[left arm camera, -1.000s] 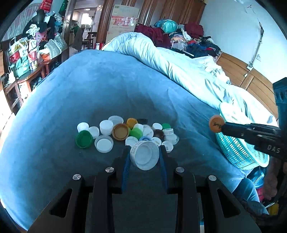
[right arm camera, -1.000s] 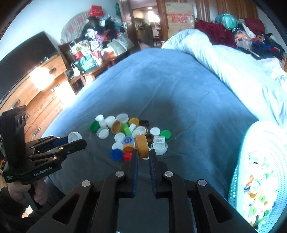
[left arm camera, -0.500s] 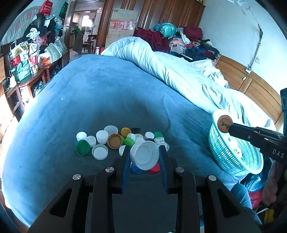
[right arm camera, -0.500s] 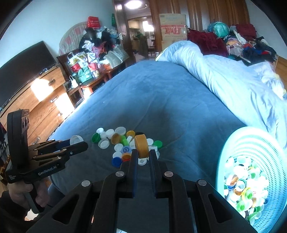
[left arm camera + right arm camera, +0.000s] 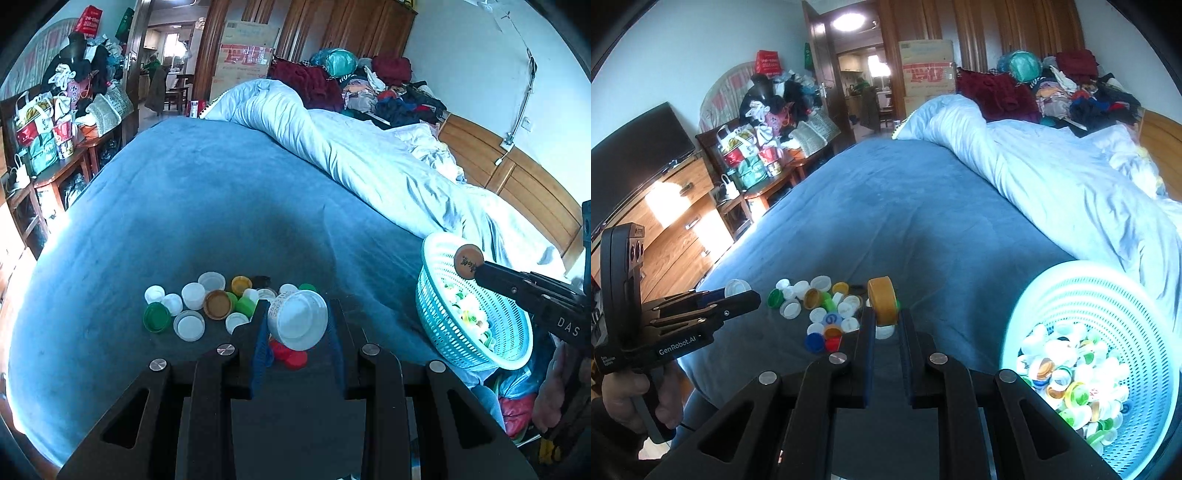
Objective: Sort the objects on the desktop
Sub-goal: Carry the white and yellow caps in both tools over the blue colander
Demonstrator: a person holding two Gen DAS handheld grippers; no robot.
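white cap pinched in the left gripper, orange cap in the right gripper. both lifted off the pile now, right one nearly over the basket, so drop's next i guess.

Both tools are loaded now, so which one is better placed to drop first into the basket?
Right. Its tool holds the yellow cap next to the basket; the left tool with the white cap hangs farther off.
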